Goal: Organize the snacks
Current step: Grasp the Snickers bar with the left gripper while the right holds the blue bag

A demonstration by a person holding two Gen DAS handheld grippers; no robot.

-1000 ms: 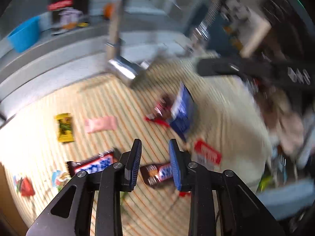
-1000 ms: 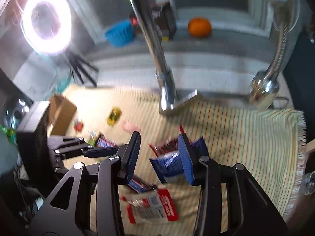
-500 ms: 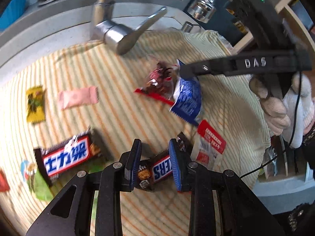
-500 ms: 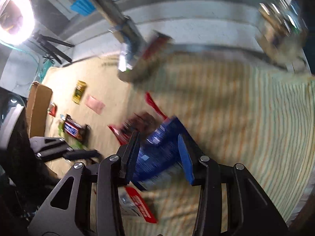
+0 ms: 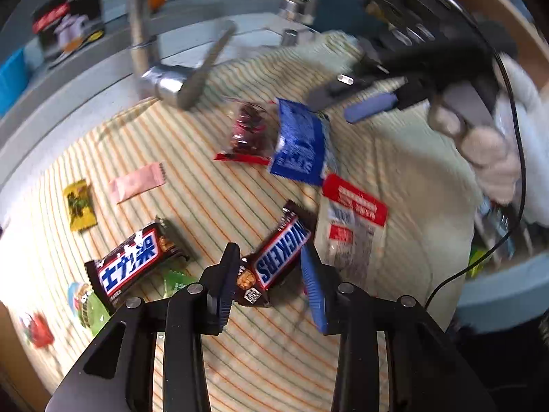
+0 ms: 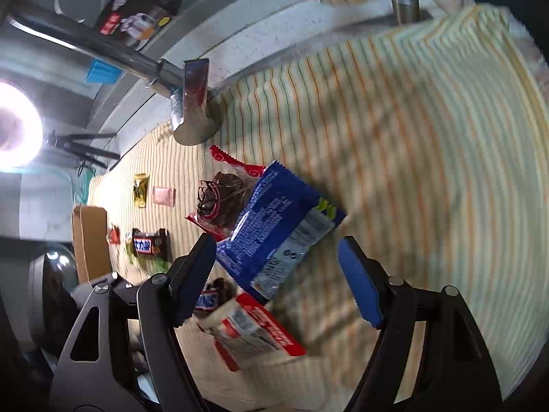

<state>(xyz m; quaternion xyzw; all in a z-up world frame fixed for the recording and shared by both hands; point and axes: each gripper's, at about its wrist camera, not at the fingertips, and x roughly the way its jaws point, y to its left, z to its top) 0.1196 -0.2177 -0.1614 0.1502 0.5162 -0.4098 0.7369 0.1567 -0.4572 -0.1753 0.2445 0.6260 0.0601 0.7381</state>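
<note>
Left gripper (image 5: 271,276): jaws open, one on each side of the Snickers bar (image 5: 279,259), which lies at 6 o'clock on the striped cloth (image 5: 212,178); whether they touch it I cannot tell.
Right gripper (image 6: 274,281): jaws spread wide over the blue packet (image 6: 274,226); not closed on it.
Containers: one cardboard box (image 6: 90,240) at the cloth's 9 o'clock edge in the right wrist view; its contents are hidden. A blue tub (image 5: 12,79) on the ledge at 10 o'clock in the left wrist view.
Snickers-type bars: two, the second with Chinese lettering (image 5: 132,262) at 8 o'clock.
Blue packets: one, overlapping the dark red-trimmed bag (image 5: 248,134) near centre.
Red-and-clear pouch (image 5: 350,226): one, just right of the Snickers bar.
Small sweets: one pink (image 5: 137,182), one yellow (image 5: 79,204), at 9 o'clock.
Faucet (image 5: 168,84): over the cloth's far edge, 11 o'clock.
</note>
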